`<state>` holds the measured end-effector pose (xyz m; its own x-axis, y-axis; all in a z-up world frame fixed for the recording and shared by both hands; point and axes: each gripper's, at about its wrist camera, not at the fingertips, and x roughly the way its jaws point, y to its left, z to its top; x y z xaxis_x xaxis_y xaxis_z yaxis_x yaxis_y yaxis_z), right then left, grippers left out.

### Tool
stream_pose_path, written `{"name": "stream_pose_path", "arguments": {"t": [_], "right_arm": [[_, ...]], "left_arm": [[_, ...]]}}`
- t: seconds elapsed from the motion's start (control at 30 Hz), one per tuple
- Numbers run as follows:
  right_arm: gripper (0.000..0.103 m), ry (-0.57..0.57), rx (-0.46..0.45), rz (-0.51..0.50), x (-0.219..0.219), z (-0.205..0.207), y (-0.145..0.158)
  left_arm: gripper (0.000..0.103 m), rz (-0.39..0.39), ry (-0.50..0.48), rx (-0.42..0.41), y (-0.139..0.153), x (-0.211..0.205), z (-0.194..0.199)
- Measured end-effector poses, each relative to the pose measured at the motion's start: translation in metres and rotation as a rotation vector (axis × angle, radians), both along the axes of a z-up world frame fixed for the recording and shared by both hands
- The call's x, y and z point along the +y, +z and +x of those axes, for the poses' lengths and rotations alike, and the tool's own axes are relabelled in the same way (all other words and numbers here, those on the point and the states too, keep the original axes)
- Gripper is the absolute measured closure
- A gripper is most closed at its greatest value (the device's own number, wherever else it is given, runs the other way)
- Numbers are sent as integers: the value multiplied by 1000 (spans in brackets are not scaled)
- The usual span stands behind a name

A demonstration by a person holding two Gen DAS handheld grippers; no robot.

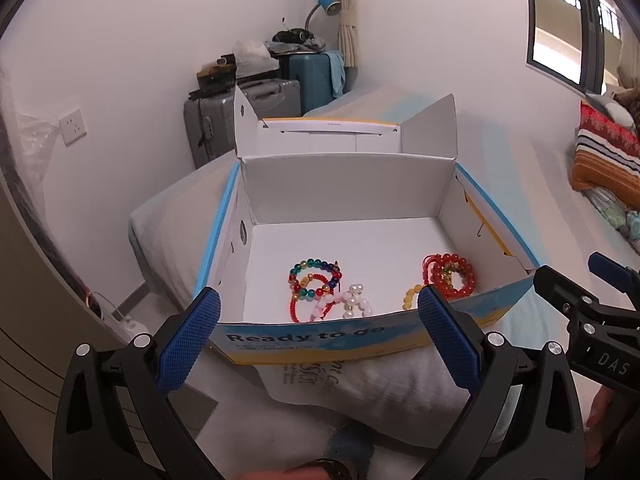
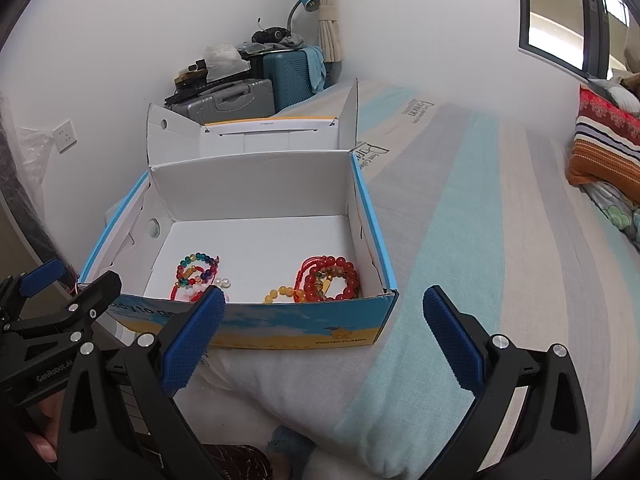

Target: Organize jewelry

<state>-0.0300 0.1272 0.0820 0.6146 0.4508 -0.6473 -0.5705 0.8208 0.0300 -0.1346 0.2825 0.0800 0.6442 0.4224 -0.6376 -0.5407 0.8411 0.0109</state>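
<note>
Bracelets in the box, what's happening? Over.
Left gripper, right gripper: jaws open, empty. Colourful bead bracelets inside open white cardboard box. Nothing blocking.

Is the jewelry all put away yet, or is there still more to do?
Mostly, it seems. The bead bracelets and the red bracelets lie inside the open box. The left gripper and right gripper are both open and empty. The lid is not yet closed.

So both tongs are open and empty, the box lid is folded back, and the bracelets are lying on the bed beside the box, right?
Not quite. The bracelets lie inside the box, on its floor near the front wall, as the right wrist view shows. The rest holds: left tongs and right tongs open and empty, lid folded back.
</note>
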Motion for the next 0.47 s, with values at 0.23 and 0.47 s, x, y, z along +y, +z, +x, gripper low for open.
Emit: {"name": "stream_pose_path", "arguments": {"t": [0.23, 0.47], "right_arm": [[8, -2, 8, -3, 0, 1, -2], [8, -2, 8, -2, -1, 1, -2]], "left_arm": [[6, -9, -30, -34, 7, -3, -7], [6, -3, -46, 18, 1, -8, 1]]}}
